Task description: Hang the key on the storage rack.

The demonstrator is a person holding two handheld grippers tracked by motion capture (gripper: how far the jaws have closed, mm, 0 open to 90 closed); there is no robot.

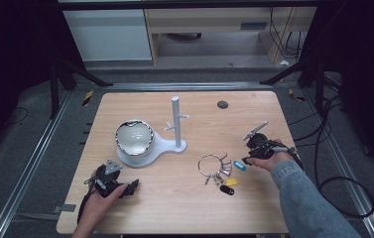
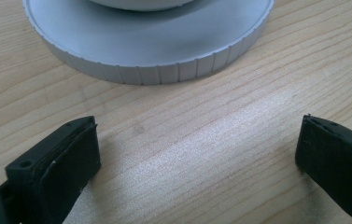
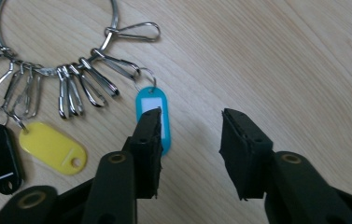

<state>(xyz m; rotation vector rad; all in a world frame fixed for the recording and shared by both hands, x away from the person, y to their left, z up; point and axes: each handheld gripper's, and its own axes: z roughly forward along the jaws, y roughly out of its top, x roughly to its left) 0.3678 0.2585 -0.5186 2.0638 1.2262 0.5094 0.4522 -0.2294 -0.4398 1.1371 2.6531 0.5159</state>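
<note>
The right gripper (image 3: pixel 190 140) has its jaws parted and empty over a wooden table (image 3: pixel 281 56); a blue key tag (image 3: pixel 154 112) lies against its left jaw, the metal key ring (image 3: pixel 113 28) beyond. The left gripper (image 2: pixel 197 154) is released wide, facing a grey ribbed stand base (image 2: pixel 155 51) just ahead.

Left gripper view: stand base (image 2: pixel 155 51) cut off by the top edge, bowl above it barely a sliver. Right gripper view: key ring (image 3: pixel 52 42) cropped top and left; left jaw covers part of the blue tag (image 3: pixel 157 105). Tag labels unreadable.
</note>
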